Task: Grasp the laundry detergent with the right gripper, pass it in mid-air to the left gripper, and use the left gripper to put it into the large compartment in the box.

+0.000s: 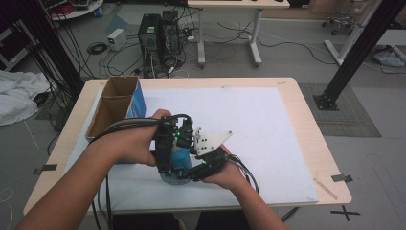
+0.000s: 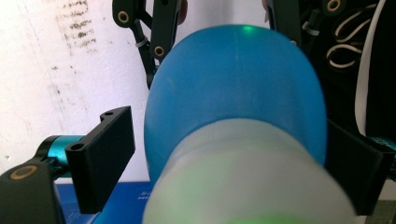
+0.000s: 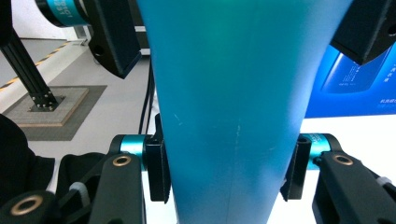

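A blue bottle [image 1: 180,162] with a frosted pale end [image 2: 243,186] is held over the white mat near the table's front edge. My right gripper [image 3: 224,172] is shut on its blue body [image 3: 233,93], both pads pressed against its sides. My left gripper [image 2: 229,158] straddles the same bottle [image 2: 233,88] near the pale end. A thin strip of white shows between its left jaw and the bottle, and the other jaw sits against it. In the high view the left gripper [image 1: 173,152] and right gripper [image 1: 187,173] meet at the bottle, one hand on each.
An open cardboard box [image 1: 112,103] stands at the table's left with a blue box [image 1: 137,103] against its right side. The white mat [image 1: 268,129] covers most of the wooden table [image 1: 306,124]. A thin stick [image 1: 325,188] lies at the front right corner.
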The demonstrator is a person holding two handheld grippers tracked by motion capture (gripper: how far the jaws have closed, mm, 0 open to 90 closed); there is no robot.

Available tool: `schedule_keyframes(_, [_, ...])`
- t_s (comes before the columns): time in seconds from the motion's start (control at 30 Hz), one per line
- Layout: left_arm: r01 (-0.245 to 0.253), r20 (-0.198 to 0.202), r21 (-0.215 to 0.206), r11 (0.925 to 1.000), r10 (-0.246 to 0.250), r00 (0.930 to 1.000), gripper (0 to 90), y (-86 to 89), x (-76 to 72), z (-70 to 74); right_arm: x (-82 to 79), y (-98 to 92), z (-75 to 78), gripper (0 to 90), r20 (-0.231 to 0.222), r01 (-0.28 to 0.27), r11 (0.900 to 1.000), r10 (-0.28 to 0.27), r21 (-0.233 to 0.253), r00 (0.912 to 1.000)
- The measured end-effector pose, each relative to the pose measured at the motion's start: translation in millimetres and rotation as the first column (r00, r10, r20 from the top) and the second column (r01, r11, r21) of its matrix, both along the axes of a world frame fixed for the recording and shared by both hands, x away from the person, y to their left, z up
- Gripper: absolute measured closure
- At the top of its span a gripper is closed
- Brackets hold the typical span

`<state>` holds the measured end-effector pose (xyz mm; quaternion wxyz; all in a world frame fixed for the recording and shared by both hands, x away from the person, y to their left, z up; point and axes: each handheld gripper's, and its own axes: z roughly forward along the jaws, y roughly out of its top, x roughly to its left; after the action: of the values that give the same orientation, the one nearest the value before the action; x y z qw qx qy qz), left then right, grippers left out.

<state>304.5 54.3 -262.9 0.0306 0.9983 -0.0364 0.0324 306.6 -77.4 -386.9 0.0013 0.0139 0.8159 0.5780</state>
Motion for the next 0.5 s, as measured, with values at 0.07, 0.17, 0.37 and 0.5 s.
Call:
schedule_keyframes(0.07, [0.004, 0.006, 0.003, 1.0000, -0.004, 1.0000, 11.4, -0.7, -0.5, 0.0, 0.0, 0.0, 0.0, 47.7, -0.002, 0.001, 1.000, -0.001, 0.001, 1.0000])
schedule_keyframes(0.17, [0.006, 0.007, 0.007, 1.0000, -0.006, 1.0000, 11.6, -1.3, -0.8, -0.3, 0.1, 0.0, 0.0, 47.7, -0.003, 0.003, 1.000, -0.003, 0.002, 1.0000])
schedule_keyframes(0.37, [0.007, 0.004, 0.012, 0.9999, -0.007, 1.0000, 16.2, -1.1, -0.5, -1.4, 0.0, 0.0, -0.1, 47.8, -0.005, 0.003, 1.000, -0.003, -0.004, 1.0000])
schedule_keyframes(0.5, [0.004, 0.007, 0.019, 0.9998, -0.004, 1.0000, 16.3, -1.4, 0.3, -2.2, 0.7, -0.4, -0.1, 47.7, -0.010, 0.004, 1.000, -0.004, -0.005, 0.9999])
